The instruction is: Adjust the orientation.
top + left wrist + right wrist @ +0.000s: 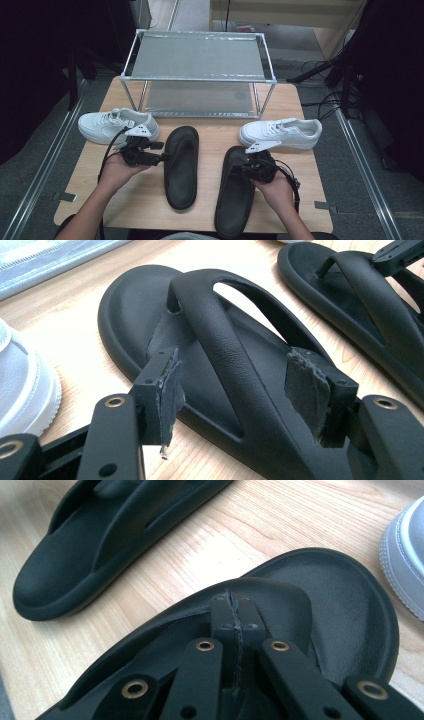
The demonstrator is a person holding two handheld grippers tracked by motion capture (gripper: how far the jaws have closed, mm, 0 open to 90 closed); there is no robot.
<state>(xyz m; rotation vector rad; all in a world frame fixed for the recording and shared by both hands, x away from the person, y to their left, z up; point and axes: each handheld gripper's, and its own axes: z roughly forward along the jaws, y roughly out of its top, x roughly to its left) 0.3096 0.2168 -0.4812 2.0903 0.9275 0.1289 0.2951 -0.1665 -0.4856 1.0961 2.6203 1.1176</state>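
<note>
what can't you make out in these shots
- Right claw: right gripper view; the shut jaws hide whether any strap of the right sandal is pinched.
- Right sandal heel: high view, cut off by the bottom edge.
- Rack lower shelf: high view, mostly hidden under the top shelf.

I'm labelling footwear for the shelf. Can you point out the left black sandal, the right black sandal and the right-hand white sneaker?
left black sandal (181, 172): high view, on its footbed.
right black sandal (234, 200): high view, on the heel half of its footbed.
right-hand white sneaker (292, 134): high view, on its side panel.

Overhead view, two close jaw-level views
</note>
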